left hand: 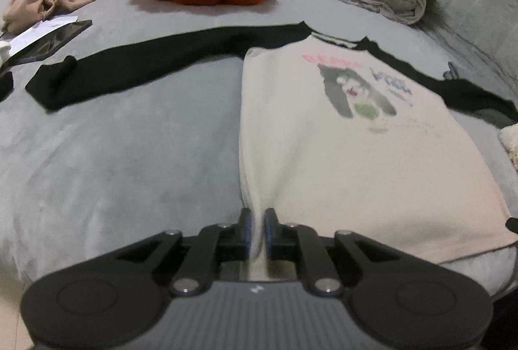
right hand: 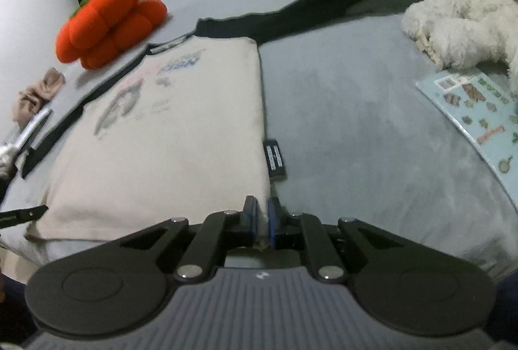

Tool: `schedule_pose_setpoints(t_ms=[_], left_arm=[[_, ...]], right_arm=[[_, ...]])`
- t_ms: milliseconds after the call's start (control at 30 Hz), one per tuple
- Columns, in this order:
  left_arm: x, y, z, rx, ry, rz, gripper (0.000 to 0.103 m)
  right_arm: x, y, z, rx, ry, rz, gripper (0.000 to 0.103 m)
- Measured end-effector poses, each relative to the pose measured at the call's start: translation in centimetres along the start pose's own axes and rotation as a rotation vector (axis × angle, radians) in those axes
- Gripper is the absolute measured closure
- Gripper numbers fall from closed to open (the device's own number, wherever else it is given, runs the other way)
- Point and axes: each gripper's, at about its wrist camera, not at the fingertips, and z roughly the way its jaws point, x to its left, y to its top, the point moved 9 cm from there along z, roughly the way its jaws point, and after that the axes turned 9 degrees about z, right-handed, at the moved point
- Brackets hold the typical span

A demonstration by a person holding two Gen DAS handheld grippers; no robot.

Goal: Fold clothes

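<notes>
Shirt [left hand: 340,136] lies flat, print up, on the grey bed [left hand: 129,139], black sleeves spread to both sides. Left hand-held gripper [left hand: 257,217] is pinched down on the hem's left corner, and right hand-held gripper [right hand: 263,207] is pinched on the right corner near the care tag [right hand: 275,158]. Gripping both corners keeps the hem taut, likely to lift it toward the collar.

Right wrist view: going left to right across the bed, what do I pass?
Beige cloth bundle → orange pumpkin cushion → cream shirt, its hem corner in the right gripper → black care label → white plush toy → sticker sheet.
</notes>
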Motion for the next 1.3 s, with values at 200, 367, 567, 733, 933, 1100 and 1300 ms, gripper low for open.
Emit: schedule_pose_setpoints(t_ms=[200,367,567,733,933,1100,1300], left_arm=[[6.6,3.3,-3.0,-0.128,0.082,-0.160,0.029],[17.4,6.8,-3.8,-0.186,0.260,-0.390,0.024],[22.5,10.6,0.7,-0.121,0.458,-0.242,0.013],[22.5,10.9,6.6,-0.012,0.523,-0.089,0.023],[25.1,9.4,2.1,-0.102,0.556,-0.288,0.098],[27.5,7.4,-1.8,-0.203,0.576,-0.382,0.098],[28.6,3.2,-3.1,-0.177,0.481,-0.620,0.091]], right_arm=[[1.9,3.6,-2.4,-0.158,-0.031,-0.126,0.032],[5.0,7.6,-0.3,-0.172,0.011,-0.203,0.032],[10.6,11.3,4.5,-0.141,0.084,-0.294,0.032],[14.2,11.4,9.1,-0.113,0.149,-0.340,0.032],[14.3,9.2,10.9,-0.077,0.165,-0.361,0.032],[13.8,9.4,10.6,-0.073,0.169,-0.335,0.032],[14.2,8.5,10.3,-0.054,0.190,-0.345,0.032]])
